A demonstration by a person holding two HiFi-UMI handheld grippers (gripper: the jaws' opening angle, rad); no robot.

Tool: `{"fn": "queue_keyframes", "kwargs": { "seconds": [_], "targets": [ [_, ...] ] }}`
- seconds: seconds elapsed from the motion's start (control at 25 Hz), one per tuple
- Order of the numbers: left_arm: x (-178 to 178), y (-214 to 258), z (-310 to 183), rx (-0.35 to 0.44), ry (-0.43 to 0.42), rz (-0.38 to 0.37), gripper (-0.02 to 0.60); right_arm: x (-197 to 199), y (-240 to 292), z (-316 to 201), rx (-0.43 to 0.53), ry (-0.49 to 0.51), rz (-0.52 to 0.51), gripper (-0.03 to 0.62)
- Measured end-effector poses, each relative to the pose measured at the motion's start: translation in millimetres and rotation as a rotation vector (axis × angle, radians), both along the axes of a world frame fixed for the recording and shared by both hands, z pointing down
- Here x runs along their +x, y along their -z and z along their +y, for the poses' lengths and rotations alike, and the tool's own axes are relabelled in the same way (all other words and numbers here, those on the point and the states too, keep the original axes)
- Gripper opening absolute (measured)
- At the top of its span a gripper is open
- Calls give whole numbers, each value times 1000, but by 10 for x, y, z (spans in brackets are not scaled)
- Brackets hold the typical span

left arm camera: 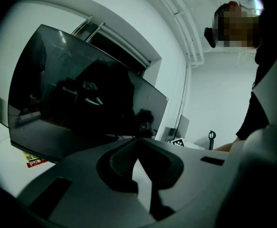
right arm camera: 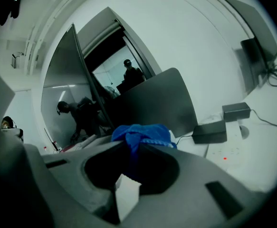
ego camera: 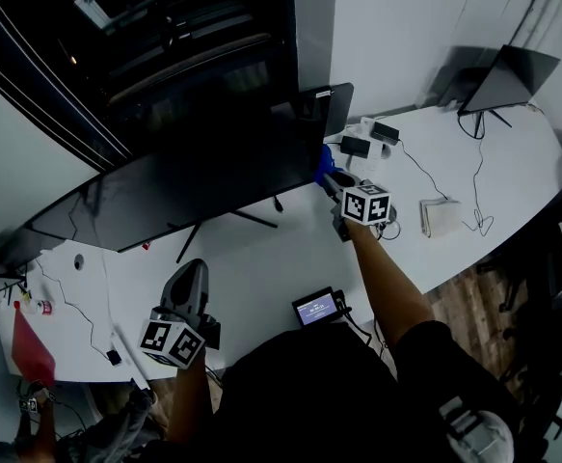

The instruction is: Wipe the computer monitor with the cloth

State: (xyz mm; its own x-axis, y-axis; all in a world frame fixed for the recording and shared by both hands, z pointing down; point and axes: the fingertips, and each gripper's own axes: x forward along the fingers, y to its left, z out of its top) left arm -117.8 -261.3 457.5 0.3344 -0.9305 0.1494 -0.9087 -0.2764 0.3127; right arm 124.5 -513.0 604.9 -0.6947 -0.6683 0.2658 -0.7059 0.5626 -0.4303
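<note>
Right gripper view, blue cloth, bunched, pinched

All 3 pictures are dim and cool-toned. In the head view the white desk is the brightest surface, while the monitor reads nearly black and mirrors faint shapes. Both gripper views bend straight lines and fall to black at the corners. The right gripper is out of focus near the lens; the blue cloth is the strongest colour there.

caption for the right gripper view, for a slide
Right tongs shut on a blue cloth, held near the dark monitor above the white desk.
</note>
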Motion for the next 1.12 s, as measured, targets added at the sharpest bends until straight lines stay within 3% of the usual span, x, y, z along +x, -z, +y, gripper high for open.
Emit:
{"fn": "queue_keyframes", "kwargs": {
  "seconds": [0.32, 0.56, 1.12],
  "targets": [
    [-132, -23, 81, 6, 20, 5, -6, -14, -380, 5, -111, -32, 12, 60],
    [-190, -27, 164, 14, 27, 17, -6, -37, -594, 56, -226, -86, -98, 60],
    [-430, -61, 433, 18, 61, 36, -6, -328, -617, 215, -313, -90, -114, 58]
  ]
}}
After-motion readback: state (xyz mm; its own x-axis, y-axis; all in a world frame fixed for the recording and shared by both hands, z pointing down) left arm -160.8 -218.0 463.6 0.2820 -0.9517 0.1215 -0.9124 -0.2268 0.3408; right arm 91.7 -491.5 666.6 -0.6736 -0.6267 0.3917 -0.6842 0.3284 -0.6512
